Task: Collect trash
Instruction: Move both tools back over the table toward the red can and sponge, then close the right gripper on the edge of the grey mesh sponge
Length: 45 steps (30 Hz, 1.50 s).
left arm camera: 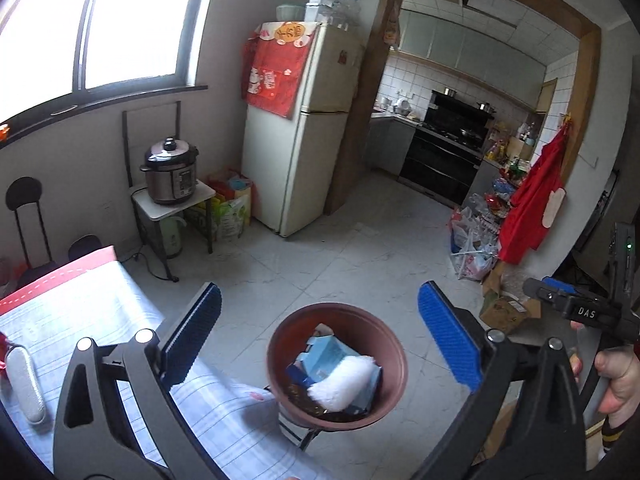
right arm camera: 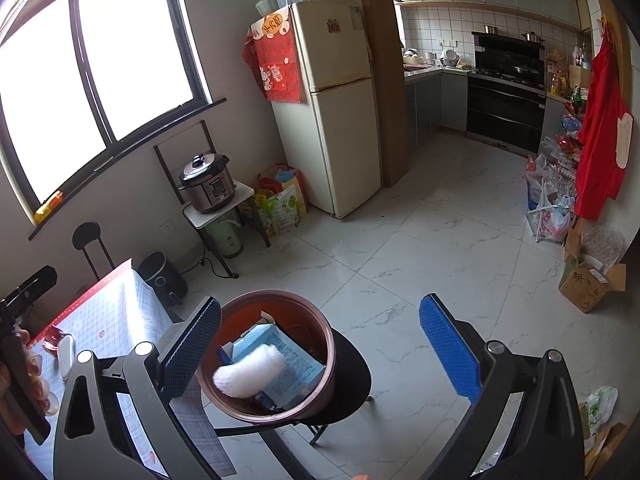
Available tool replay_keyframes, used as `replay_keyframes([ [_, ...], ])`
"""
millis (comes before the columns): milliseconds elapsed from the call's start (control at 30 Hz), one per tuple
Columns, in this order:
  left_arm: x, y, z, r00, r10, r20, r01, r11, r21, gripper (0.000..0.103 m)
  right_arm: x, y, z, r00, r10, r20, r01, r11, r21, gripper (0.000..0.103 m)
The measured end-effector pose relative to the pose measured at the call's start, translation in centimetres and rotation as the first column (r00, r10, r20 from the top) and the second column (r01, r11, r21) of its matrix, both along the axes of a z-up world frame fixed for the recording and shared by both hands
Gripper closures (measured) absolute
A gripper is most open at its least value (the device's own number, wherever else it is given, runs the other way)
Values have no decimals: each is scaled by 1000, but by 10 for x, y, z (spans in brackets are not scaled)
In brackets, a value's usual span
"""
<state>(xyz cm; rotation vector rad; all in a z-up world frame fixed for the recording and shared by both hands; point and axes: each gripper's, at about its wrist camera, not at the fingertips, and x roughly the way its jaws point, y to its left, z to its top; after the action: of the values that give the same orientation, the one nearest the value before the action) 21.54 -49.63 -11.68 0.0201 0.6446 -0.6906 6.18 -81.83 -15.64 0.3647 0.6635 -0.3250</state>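
While both tools hang above the floor, the left gripper (left arm camera: 320, 344) and right gripper (right arm camera: 320, 344) each gape wide with nothing between their pads. Below them a brown bowl (left arm camera: 394, 364) on a black stool (right arm camera: 352, 372) beside the table (left arm camera: 100, 308) holds a blue carton (right arm camera: 288, 364) and white foam (right arm camera: 248, 374).

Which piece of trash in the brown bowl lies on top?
The white foam sleeve; it rests across the blue carton in the bowl.
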Motion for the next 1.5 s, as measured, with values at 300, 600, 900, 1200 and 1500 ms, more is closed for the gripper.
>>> replay_keyframes([
  [300,-32,141,6,941,334,45,-337,938,76,6,53,48,-10,985,170,-4,-170,985,21,6],
  [600,-90,340,8,724,688,52,-689,718,98,6,115,154,-12,931,364,-18,-364,931,16,6],
  [900,-115,496,-10,556,831,17,-829,553,85,6,164,309,-18,836,539,-101,-544,839,-25,6],
  [1200,-109,589,-58,522,850,-65,-844,527,105,6,221,493,-64,688,711,-141,-722,692,-34,6],
  [1500,-104,656,-81,489,866,-105,-856,500,134,6,284,617,-153,590,756,-284,-783,621,26,19],
])
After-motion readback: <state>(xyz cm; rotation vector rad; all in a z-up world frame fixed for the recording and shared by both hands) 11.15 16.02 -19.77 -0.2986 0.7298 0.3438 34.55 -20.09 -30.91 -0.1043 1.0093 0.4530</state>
